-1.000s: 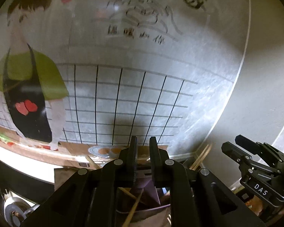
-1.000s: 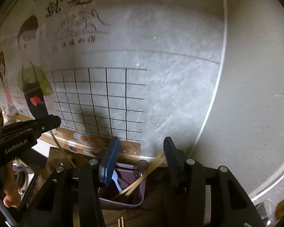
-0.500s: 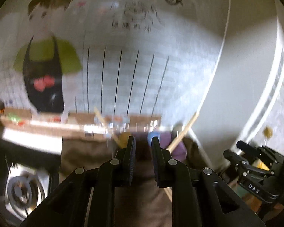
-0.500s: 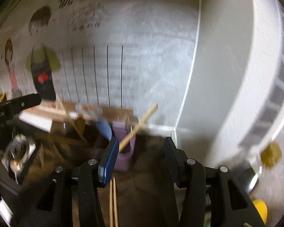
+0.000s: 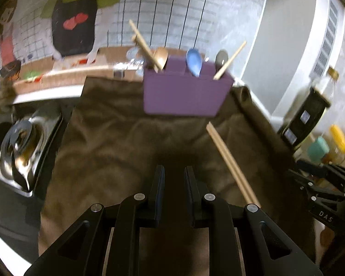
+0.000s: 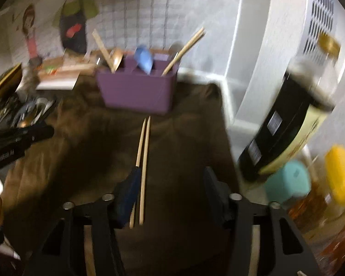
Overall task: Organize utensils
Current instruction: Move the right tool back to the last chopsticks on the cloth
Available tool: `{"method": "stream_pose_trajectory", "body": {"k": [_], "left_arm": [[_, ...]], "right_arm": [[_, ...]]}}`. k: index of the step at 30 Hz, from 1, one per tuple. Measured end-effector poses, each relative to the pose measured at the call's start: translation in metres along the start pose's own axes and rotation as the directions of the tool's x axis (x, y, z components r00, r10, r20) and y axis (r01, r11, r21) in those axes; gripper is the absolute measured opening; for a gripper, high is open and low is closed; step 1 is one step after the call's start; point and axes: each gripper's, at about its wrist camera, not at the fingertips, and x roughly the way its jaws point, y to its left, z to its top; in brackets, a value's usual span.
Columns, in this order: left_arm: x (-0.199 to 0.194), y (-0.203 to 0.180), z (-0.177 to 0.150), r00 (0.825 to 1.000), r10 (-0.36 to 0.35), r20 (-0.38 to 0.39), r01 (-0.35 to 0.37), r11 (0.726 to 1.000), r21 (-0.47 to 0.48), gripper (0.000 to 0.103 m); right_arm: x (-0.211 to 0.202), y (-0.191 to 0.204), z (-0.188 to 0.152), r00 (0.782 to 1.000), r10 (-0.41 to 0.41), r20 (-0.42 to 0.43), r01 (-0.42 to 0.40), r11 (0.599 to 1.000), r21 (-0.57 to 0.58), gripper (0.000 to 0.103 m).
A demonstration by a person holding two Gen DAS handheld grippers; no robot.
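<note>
A purple utensil holder (image 5: 184,93) stands at the far edge of a brown cloth (image 5: 117,142); it also shows in the right wrist view (image 6: 138,92). It holds a wooden spoon (image 5: 161,56), a blue spoon (image 5: 194,62), a dark spoon (image 5: 221,57) and chopsticks. A pair of chopsticks (image 5: 230,163) lies on the cloth, seen also in the right wrist view (image 6: 143,161). My left gripper (image 5: 174,177) is nearly shut and empty above the cloth. My right gripper (image 6: 170,181) is open and empty, its left finger beside the lying chopsticks.
A metal stove burner (image 5: 20,142) sits left of the cloth. A dark bottle (image 6: 285,126), a teal container (image 6: 287,181) and a yellow one (image 6: 340,174) stand at the right. A white appliance (image 6: 287,23) and the tiled wall are behind.
Both grippers have pulled back and tilted down from the wall above the holder; the cloth and the lying chopsticks have come into view. The left jaws have parted slightly.
</note>
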Motion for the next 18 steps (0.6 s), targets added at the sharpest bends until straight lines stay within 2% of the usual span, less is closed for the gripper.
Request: {"method": "stream_pose_trajectory", "body": {"k": [1, 3, 9, 18], "left_arm": [[0.001, 0.000, -0.005, 1.000, 0.007, -0.008, -0.007, 1.000, -0.002, 0.019], [0.003, 0.003, -0.016, 0.999, 0.012, -0.036, -0.012, 1.000, -0.021, 0.019], [0.004, 0.013, -0.036, 0.996, 0.013, -0.085, -0.018, 0.998, -0.062, 0.019], [0.007, 0.014, -0.038, 0.994, -0.022, -0.104, 0.011, 0.995, -0.103, 0.019]], "right_arm": [[0.005, 0.003, -0.007, 0.999, 0.019, -0.033, -0.020, 1.000, -0.014, 0.021], [0.015, 0.009, -0.023, 0.995, 0.044, -0.086, -0.047, 0.999, -0.028, 0.016], [0.028, 0.012, -0.050, 0.986, 0.090, -0.138, -0.093, 0.995, -0.017, 0.015], [0.048, 0.022, -0.044, 0.980, 0.116, -0.164, -0.121, 0.992, -0.019, 0.014]]}}
